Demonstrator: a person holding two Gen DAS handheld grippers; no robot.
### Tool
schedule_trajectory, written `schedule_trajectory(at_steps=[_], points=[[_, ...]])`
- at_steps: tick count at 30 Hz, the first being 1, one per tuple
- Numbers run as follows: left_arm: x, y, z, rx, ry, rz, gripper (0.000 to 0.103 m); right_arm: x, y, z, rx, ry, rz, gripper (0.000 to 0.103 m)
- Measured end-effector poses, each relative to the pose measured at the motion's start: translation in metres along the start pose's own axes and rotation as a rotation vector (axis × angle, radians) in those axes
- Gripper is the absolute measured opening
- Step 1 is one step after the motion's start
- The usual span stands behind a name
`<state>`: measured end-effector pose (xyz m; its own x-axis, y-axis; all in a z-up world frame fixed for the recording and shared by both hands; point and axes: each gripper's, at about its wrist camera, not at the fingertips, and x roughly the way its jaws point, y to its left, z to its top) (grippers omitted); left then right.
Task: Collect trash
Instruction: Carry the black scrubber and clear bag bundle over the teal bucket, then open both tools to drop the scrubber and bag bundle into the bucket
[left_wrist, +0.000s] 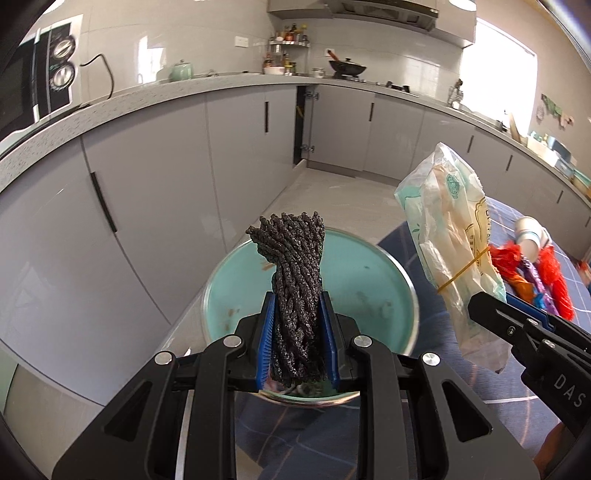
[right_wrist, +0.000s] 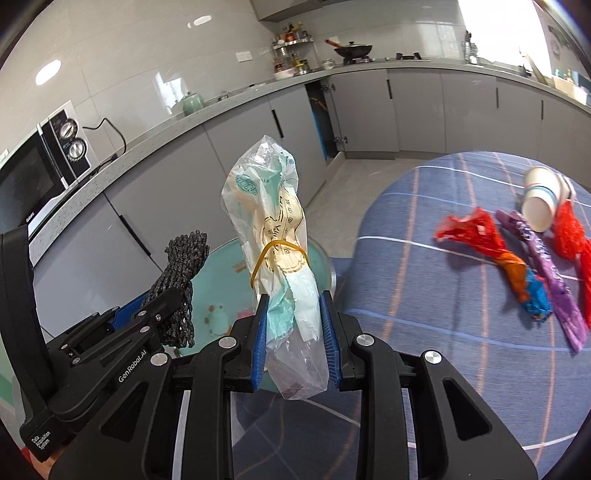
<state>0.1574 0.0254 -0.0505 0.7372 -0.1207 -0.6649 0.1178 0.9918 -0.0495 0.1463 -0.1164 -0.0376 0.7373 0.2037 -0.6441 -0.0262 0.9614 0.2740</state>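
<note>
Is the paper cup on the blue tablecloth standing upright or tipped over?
Tipped over. The paper cup lies on its side on the tablecloth, its open mouth facing the right wrist camera.

You see a dark grey speckled mesh bundle (left_wrist: 293, 288), clear plastic bag (right_wrist: 275, 254) printed mint green and cream with a yellow rubber band (right_wrist: 275, 254), teal bin (left_wrist: 369, 280), blue surface (right_wrist: 424, 280) with white and orange grid lines, red wrapper (right_wrist: 476, 232), purple wrapper (right_wrist: 546, 269), white paper cup (right_wrist: 541, 206) with blue and red stripes, black tools with blue pads (left_wrist: 267, 332).

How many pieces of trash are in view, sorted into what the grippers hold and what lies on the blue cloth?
Held in grippers: 2, black net bundle, clear plastic bag
On cloth: 4, paper cup, red-orange wrapper, purple wrapper, red mesh
Total: 6
</note>
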Motion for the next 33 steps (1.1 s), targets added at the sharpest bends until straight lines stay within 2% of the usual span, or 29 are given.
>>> schedule_trajectory(at_steps=[11, 27, 30, 33], points=[[0.014, 0.025, -0.002, -0.024, 0.027, 0.023, 0.024, 0.038, 0.022, 0.002, 0.010, 0.059, 0.021, 0.028], [0.060, 0.036, -0.010, -0.021, 0.127, 0.026, 0.024, 0.104, 0.019, -0.004, 0.052, 0.180, -0.002, 0.030], [0.066, 0.035, -0.012, -0.016, 0.142, 0.024, 0.024, 0.111, 0.017, -0.005, 0.057, 0.186, 0.005, 0.034], [0.069, 0.032, -0.011, -0.004, 0.151, 0.026, 0.026, 0.114, 0.016, -0.006, 0.060, 0.188, 0.031, 0.048]])
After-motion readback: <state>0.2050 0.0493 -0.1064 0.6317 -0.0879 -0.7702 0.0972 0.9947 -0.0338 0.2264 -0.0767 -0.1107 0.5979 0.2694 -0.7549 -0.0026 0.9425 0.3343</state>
